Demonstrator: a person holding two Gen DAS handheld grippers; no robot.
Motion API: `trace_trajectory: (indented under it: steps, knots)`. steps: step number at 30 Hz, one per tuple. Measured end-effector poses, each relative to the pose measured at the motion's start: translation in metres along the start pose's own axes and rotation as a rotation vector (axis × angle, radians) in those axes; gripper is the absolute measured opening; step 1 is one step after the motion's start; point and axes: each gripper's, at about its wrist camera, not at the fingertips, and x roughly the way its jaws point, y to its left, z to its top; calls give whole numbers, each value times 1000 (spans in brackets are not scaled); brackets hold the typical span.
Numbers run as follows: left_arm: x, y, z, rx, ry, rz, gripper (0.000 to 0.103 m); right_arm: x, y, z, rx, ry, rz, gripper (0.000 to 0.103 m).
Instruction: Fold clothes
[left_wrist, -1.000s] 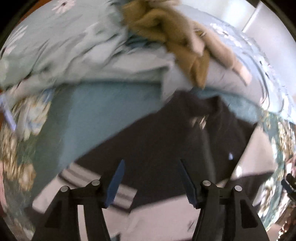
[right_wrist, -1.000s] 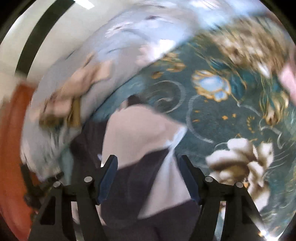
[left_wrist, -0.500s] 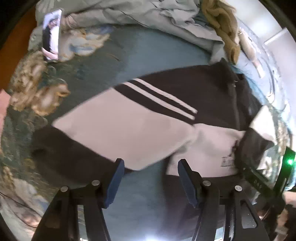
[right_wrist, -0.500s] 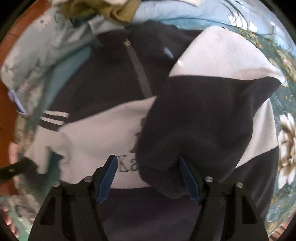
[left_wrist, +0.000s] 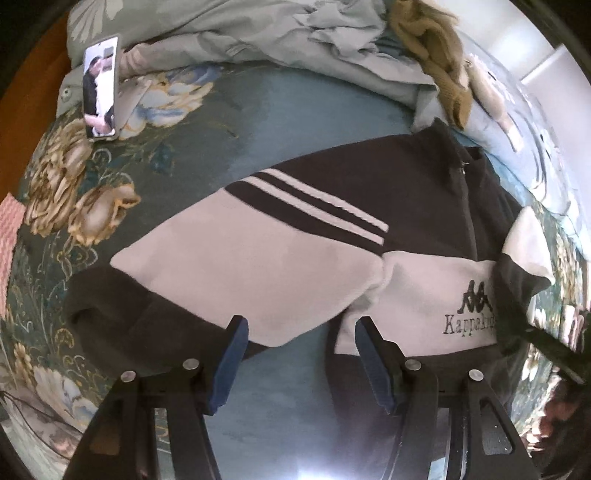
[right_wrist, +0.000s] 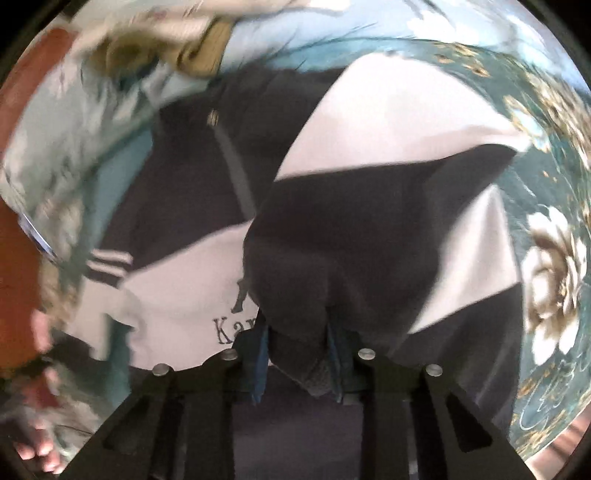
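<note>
The black and pale grey fleece zip jacket with white stripes (left_wrist: 369, 221) lies front-up on the teal floral bedspread (left_wrist: 110, 192), collar at the far side toward the heap of pale green bedding (left_wrist: 258, 33) and the tan knitted garment (left_wrist: 436, 62), hem at the near side. The relation that matters is between its two sleeves and the two grippers. The right-hand sleeve (right_wrist: 369, 229) is already folded in across the chest, black cuff toward the near edge, and the right gripper (right_wrist: 297, 354) is clamped on that cuff, with dark fleece bunched between its blue pads (right_wrist: 261, 354). The left-hand sleeve (left_wrist: 236, 258) is not yet folded: its long axis runs from the shoulder at centre out toward the near left, grey upper part first, then the black cuff (left_wrist: 122, 306) resting on the bedspread. The left gripper (left_wrist: 297, 354) hangs over the near edge of this sleeve with its jaws wide apart and nothing between them; the grey sleeve fabric lies just beyond and between the pads, while the cuff lies to its left. So the left gripper is the nearer one for this sleeve, and I judge the next move calls for it to shift left along the sleeve toward the cuff, pinch there, and carry it right across the chest to meet the other sleeve. A smartphone with a lit screen (left_wrist: 99, 86) lies at the far left, well apart from the jacket.
</note>
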Motion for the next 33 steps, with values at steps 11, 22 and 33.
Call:
trace_trajectory:
  steps: [11,22,33]
  knots:
    - [2,-79,8,-49,-38,9,64,-169,-154,63,-35,-215,-179,28]
    - [17,-165,3,-76,-12,-13,64,-174,-300,140,-26,-178,-475,27]
    - [6,-122,-24,-158,15,42,64,-120,-321,145,17,-108,-443,34]
